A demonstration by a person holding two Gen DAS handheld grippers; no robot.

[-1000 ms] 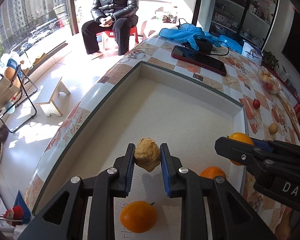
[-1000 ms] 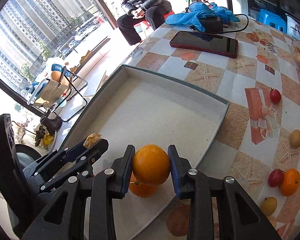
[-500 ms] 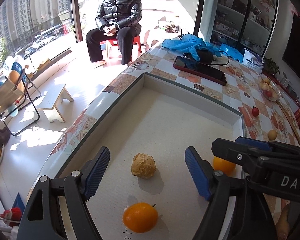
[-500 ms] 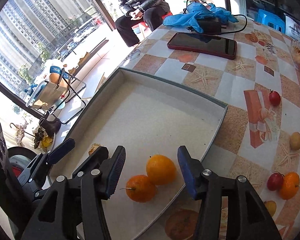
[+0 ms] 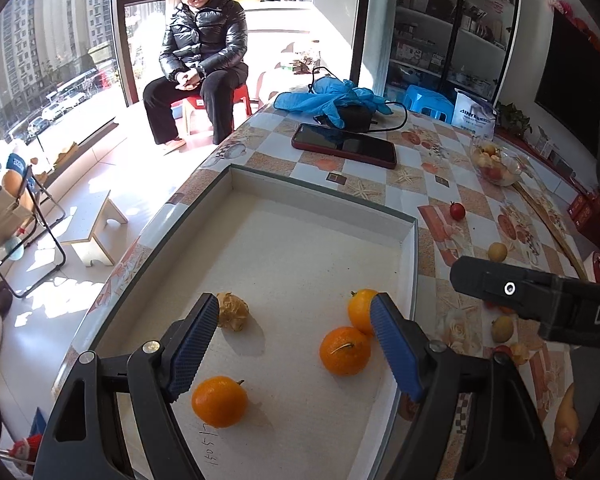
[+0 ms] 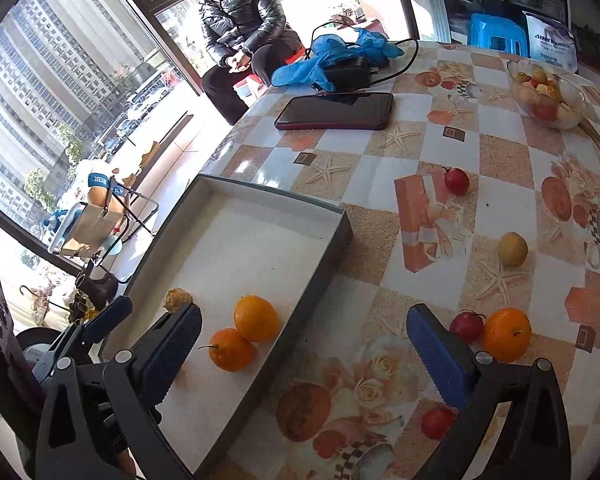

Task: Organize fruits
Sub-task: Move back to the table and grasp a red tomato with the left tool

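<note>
Both the left tool (image 5: 294, 344) and the right tool (image 6: 304, 350) are wide apart and hold nothing. The tray (image 5: 324, 196) holds three oranges (image 5: 345, 351) and a husked berry (image 5: 232, 312). At the right tool's 2 o'clock, an orange (image 6: 506, 334) and small fruits (image 6: 513, 249) wait on the worktop (image 6: 440, 144).

Sunlit tiled floor (image 5: 100, 176), tall windows (image 5: 52, 40) onto high-rises, glass-fronted shelves (image 5: 440, 32), wooden step stool (image 5: 96, 232).

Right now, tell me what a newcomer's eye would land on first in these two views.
Three oranges glow against the pale floor of the tray, with a brown husked fruit near its left side. Both grippers, left and right, hang open and empty in the foreground. Beyond the tray lie a dark phone on the patterned table and a seated person by the window.
</note>
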